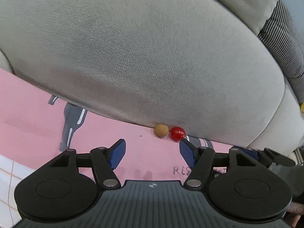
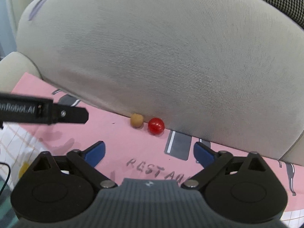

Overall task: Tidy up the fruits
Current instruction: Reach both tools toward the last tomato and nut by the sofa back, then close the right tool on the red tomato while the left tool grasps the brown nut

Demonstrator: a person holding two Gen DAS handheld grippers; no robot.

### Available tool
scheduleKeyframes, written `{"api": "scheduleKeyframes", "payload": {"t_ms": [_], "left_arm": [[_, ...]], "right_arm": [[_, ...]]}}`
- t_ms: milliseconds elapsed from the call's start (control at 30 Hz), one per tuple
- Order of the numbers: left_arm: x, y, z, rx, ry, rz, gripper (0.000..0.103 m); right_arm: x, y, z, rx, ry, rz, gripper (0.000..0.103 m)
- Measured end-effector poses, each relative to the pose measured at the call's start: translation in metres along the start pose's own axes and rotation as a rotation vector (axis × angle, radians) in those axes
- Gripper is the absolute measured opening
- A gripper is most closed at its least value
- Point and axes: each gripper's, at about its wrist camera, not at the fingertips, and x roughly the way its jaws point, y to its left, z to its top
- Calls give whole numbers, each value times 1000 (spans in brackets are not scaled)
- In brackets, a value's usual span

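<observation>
Both sets of blue-padded black tongs, left tongs and right tongs, hang spread apart with nothing between them, over a pink printed mat. Just past them a small round tan fruit and a shiny red round fruit sit side by side, right against the big grey fabric cushion behind

Right gripper, jaws apart and empty, at lower centre; tan fruit beside red fruit, possibly touching grey cushion
</observation>
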Motion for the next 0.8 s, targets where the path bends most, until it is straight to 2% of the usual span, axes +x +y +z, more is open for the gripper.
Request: {"api": "scheduleKeyframes", "payload": {"t_ms": [233,467,533,800], "left_arm": [[25,-6,9,55,39,36,70],[43,-7,17,75,49,34,63],[48,-6,19,86,56,35,61],[64,-6,15,113,77,31,56]], "right_arm": [[27,-15,14,61,27,15,81],[53,-25,22,100,62,49,67],[61,-29,24,111,73,56,66],[87,-26,31,88,115,69,53]]}}
